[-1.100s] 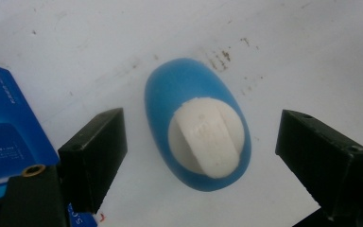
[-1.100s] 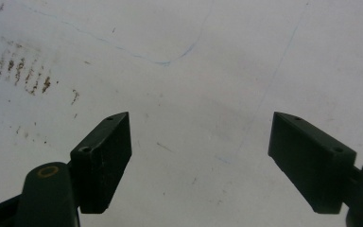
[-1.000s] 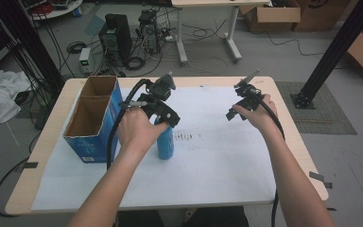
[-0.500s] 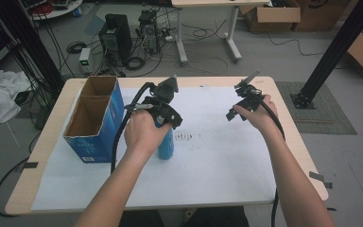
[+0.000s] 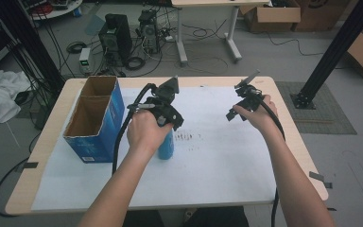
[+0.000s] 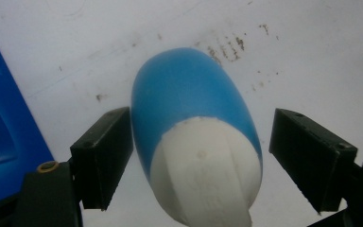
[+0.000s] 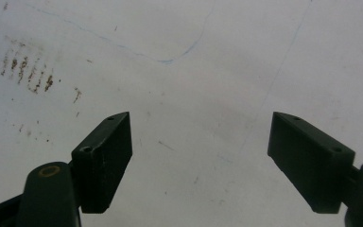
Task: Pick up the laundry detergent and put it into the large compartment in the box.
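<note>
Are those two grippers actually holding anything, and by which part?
Nothing is held. The left gripper straddles the blue bottle near its white cap, with a gap at one jaw. The right gripper is open over the white sheet.

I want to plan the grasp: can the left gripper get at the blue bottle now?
Probably yes. The blue bottle stands already between the left gripper's fingers; one touches it, the other stands off, with nothing between.

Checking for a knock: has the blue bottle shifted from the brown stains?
No. The blue bottle stands just left of the brown stains, as before.
</note>
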### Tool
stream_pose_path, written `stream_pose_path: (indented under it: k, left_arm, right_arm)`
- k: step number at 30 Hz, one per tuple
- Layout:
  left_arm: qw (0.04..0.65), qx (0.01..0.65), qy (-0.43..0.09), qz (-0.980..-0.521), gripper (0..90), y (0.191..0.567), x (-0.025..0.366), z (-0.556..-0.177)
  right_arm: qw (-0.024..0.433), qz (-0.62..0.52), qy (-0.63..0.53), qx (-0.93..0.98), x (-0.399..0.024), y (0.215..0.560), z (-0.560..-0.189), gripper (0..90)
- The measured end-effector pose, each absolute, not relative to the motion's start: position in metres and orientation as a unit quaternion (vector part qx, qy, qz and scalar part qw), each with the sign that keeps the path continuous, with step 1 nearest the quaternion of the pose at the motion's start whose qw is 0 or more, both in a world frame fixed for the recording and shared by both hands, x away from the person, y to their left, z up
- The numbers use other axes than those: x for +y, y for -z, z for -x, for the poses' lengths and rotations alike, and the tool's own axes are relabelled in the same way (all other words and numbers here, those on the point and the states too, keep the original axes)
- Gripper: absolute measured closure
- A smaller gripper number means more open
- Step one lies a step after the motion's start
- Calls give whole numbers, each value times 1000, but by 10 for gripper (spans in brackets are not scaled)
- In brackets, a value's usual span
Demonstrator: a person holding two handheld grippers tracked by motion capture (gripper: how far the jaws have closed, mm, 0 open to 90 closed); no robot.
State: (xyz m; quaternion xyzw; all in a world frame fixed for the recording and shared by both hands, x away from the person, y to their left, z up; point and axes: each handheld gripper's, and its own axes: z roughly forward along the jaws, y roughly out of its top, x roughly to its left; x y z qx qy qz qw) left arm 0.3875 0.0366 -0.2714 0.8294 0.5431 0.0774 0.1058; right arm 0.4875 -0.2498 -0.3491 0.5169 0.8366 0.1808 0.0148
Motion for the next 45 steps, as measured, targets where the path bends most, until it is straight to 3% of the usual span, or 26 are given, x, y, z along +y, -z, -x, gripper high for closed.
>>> stream_pose_path:
  k: [45]
  left_arm:
    - [69,566,-88,-817,262,285,34,-392]
  right_arm:
    - [11,-518,-175,837,-250,354,-488,225]
